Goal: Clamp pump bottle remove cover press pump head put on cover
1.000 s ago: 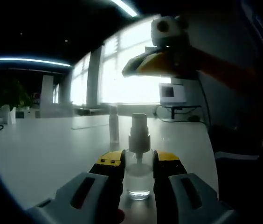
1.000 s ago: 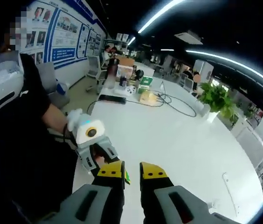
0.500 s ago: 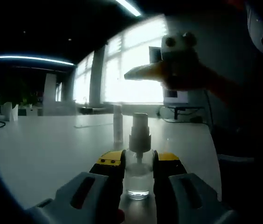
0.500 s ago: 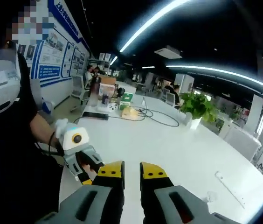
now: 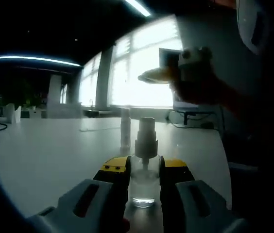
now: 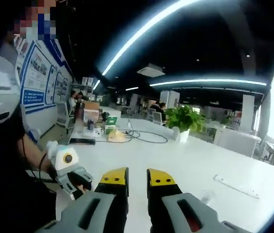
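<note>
L gripper jaws pinch the clear pump bottle, upright on white table; pump head bare. Cover stands just behind. R gripper raised, jaws nearly together, nothing between.

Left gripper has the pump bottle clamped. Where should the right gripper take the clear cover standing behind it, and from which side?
Grip the cover across its mid-height, coming down from above and behind the pump bottle. It looks like a slim upright tube standing apart on the table, so a side pinch should fit. The right gripper hangs above; the left gripper holds the bottle's body.
</note>
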